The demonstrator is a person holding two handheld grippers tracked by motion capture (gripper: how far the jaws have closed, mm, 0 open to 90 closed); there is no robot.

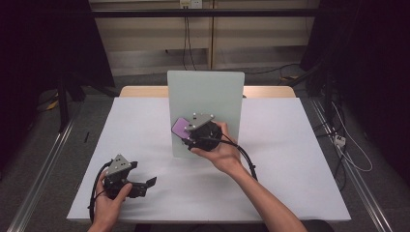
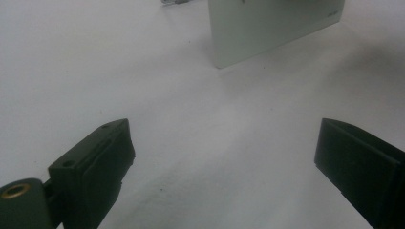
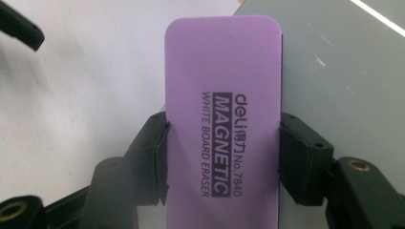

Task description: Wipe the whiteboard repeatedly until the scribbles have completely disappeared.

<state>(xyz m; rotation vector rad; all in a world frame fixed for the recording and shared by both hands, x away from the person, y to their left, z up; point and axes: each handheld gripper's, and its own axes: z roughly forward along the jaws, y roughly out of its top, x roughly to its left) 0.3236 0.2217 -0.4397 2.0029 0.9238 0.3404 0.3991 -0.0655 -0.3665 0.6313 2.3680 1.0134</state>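
Left gripper (image 1: 145, 185) spread wide (nothing between), near board (image 1: 205, 96); right gripper (image 3: 222, 157) clamping purple eraser (image 3: 222, 119) against board.

Pretty roomy table (image 1: 290, 159) overall. The one real obstacle is the upright whiteboard (image 1: 205, 92) standing mid-table toward the far side, and it blocks any straight path across the middle. The right gripper (image 1: 191, 137) is parked right at its lower front, clamped on the purple eraser (image 3: 222, 119), so that spot is taken. The left gripper (image 1: 145, 186) sits near the front-left corner, jaws wide, with bare tabletop ahead of it up to the board. Both sides of the board are open.
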